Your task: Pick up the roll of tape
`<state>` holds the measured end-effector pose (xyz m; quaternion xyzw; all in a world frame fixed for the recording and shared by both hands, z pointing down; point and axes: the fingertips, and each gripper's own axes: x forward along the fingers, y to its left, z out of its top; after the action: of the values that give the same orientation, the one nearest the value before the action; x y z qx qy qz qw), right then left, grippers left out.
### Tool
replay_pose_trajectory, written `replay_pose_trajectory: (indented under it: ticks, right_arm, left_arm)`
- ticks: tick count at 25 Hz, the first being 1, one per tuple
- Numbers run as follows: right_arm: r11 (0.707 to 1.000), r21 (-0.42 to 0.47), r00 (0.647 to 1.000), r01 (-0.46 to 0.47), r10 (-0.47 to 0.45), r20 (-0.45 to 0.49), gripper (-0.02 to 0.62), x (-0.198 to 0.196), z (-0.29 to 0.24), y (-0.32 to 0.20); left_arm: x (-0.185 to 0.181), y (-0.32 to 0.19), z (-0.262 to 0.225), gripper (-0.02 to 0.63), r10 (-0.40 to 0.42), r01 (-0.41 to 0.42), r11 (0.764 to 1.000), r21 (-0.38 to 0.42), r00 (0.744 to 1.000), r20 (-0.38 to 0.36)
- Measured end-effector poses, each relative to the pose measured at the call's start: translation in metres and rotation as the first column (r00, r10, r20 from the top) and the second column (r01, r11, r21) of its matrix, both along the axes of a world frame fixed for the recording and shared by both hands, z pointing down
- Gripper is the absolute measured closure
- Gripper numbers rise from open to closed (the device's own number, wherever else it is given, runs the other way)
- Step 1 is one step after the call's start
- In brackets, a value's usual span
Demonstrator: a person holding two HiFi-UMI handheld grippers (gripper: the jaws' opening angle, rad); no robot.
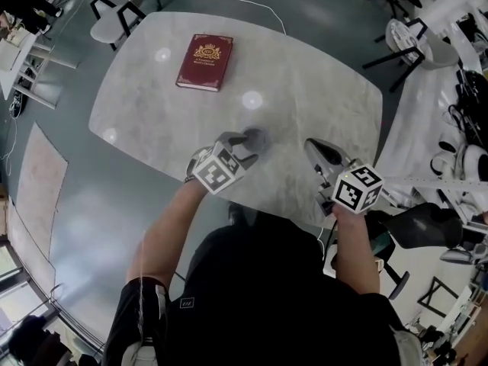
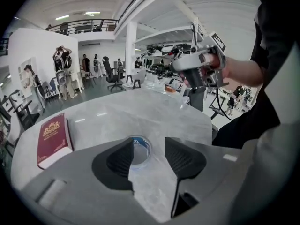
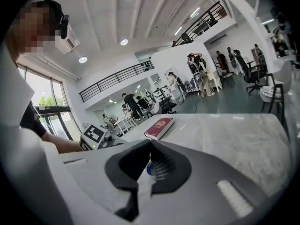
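Blue-rimmed and pale, the roll of tape (image 2: pixel 140 150) lies flat on the marble table (image 1: pixel 320 90) with its hole facing up. It is well apart from the red book (image 1: pixel 204 62), on the person's side of it and towards the table's near edge.

The left gripper (image 2: pixel 149 140) has its jaws spread wide with nothing pinched. In the left gripper view the roll sits just ahead of the two tips and in the gap between them, closer to the jaw on the book's side, and neither pad touches it. A flat ring has no long axis to line up with, so what seems to matter is centring. I judge the gripper needs a small shift towards the book and a further drop so that both pads bracket the rim before closing.

The right gripper (image 3: pixel 150 144) is farther from the book and from the roll. Its jaws are pressed together at the tips and hold nothing. The left gripper is plainly the nearer one.

The head view shows both grippers on the person's side of the book, but not the roll, since the blurred left jaws cover that spot. The left gripper view alone shows the ring whole. The right gripper view gives only a blue sliver (image 3: pixel 148 168) low behind its closed jaws, probably the roll, with the book beyond.
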<state>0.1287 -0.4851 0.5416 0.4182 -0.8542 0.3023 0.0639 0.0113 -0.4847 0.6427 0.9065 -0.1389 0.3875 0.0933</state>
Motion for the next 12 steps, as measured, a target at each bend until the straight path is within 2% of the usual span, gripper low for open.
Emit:
replay_pose_trajectory:
  ticks: [7,9,12]
  right_arm:
    - [0.998,-0.039,0.999,-0.051,0.051,0.001,0.592,0.03,0.019,0.004]
    - [0.997,-0.048,0.998,-0.063,0.064,0.001,0.592,0.036,0.024,0.005]
    - [0.995,-0.055,0.997,-0.079,0.079,0.001,0.592,0.042,0.028,0.006]
  left_arm:
    - [0.023,0.005,0.04,0.365,0.134,-0.136,0.991,0.008,0.983,0.126]
    - [0.029,0.007,0.05,0.366,0.185,-0.188,0.982,0.004,0.969,0.165]
    - [0.032,0.013,0.072,0.365,0.27,-0.273,0.962,-0.022,0.933,0.238]
